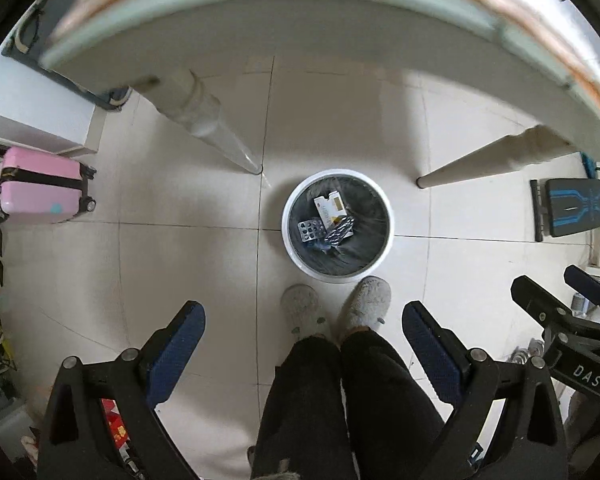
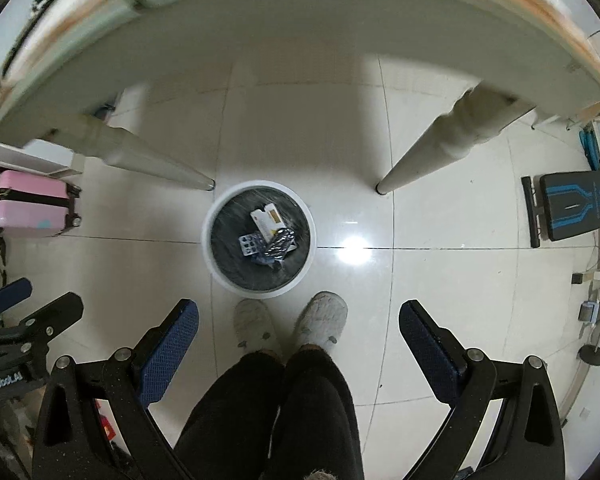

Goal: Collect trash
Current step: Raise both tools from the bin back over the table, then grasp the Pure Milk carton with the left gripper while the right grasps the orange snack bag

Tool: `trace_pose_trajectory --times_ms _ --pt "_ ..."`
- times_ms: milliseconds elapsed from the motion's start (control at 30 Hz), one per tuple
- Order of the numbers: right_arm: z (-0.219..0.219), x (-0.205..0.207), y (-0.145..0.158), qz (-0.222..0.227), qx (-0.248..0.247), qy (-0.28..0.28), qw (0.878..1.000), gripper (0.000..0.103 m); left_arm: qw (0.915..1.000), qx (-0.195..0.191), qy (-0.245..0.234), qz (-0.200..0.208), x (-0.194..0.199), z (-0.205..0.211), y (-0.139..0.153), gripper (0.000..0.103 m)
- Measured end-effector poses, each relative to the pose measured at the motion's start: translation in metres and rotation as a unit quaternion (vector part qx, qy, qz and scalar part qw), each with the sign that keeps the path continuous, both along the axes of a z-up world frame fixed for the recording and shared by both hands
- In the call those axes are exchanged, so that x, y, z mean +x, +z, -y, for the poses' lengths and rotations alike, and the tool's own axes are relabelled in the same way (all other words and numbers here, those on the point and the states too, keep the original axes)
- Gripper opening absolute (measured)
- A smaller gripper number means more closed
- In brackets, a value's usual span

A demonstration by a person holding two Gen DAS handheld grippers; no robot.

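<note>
A round white trash bin (image 1: 296,254) with a dark liner stands on the tiled floor under the table edge; it also shows in the right wrist view (image 2: 220,272). Inside lie a white and yellow medicine box (image 1: 331,208) (image 2: 267,218) and silver blister packs (image 1: 311,231) (image 2: 253,245). My left gripper (image 1: 304,320) is open and empty, high above the floor, pointing down. My right gripper (image 2: 299,318) is open and empty too, beside the left one. The right gripper shows at the right edge of the left wrist view (image 1: 556,300).
The table's edge (image 1: 260,12) arches across the top, with two pale legs (image 1: 208,128) (image 1: 480,160) flanking the bin. The person's grey slippers (image 1: 300,308) and dark trousers stand just before the bin. A pink suitcase (image 1: 40,186) is left, a black and blue bench (image 1: 576,208) right.
</note>
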State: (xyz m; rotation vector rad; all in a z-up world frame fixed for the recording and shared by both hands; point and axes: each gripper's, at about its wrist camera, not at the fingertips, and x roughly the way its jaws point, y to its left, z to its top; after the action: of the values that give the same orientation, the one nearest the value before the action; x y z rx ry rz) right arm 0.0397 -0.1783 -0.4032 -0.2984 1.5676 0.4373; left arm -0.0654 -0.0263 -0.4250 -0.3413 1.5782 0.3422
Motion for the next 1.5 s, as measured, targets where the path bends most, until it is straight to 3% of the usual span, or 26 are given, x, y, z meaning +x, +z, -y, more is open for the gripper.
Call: trace_pose_trajectory --times_ms 200,367,533,733,933,1067,1167,1333,1367,1433,1500 --pt "0.0 -0.005 0.09 0.008 0.023 -0.014 1.0 0.101 0.9995 0.003 -0.009 0.031 0.002 -0.004 0.074 0.101" --pt "-0.006 0.014 0.156 0.026 0.061 -0.043 0.997 0.101 0.9969 0.027 -0.009 0.073 0.029 -0.015 0.123 0.101" --pt "-0.022 0.076 0.207 0.055 0.091 -0.067 0.992 0.101 0.9914 0.063 -0.002 0.115 0.083 -0.036 0.158 0.103" --pt "-0.049 0.19 0.233 0.074 0.103 -0.072 0.989 0.102 0.9845 0.113 0.01 0.134 0.177 -0.064 0.18 0.103" --pt "-0.105 0.346 0.213 0.072 0.104 -0.047 0.991 0.102 0.978 0.179 0.036 0.101 0.302 -0.108 0.167 0.103" --pt "-0.159 0.436 0.185 0.068 0.101 -0.018 0.992 0.102 0.9707 0.224 0.055 0.069 0.357 -0.142 0.147 0.103" --pt "-0.216 0.499 0.15 0.051 0.092 0.015 0.994 0.102 0.9703 0.226 0.074 0.047 0.385 -0.166 0.13 0.103" --pt "-0.289 0.548 0.089 0.017 0.065 0.063 0.996 0.099 0.9743 0.209 0.082 0.016 0.414 -0.192 0.106 0.103" --pt "-0.298 0.554 0.078 0.006 0.062 0.066 0.996 0.096 0.976 0.203 0.077 0.018 0.421 -0.193 0.104 0.103" --pt "-0.307 0.559 0.061 -0.014 0.063 0.067 0.996 0.072 0.9789 0.194 0.061 0.019 0.431 -0.195 0.101 0.103" --pt "-0.307 0.561 0.055 -0.027 0.084 0.066 0.994 0.055 0.9822 0.182 0.041 0.024 0.442 -0.194 0.1 0.103"
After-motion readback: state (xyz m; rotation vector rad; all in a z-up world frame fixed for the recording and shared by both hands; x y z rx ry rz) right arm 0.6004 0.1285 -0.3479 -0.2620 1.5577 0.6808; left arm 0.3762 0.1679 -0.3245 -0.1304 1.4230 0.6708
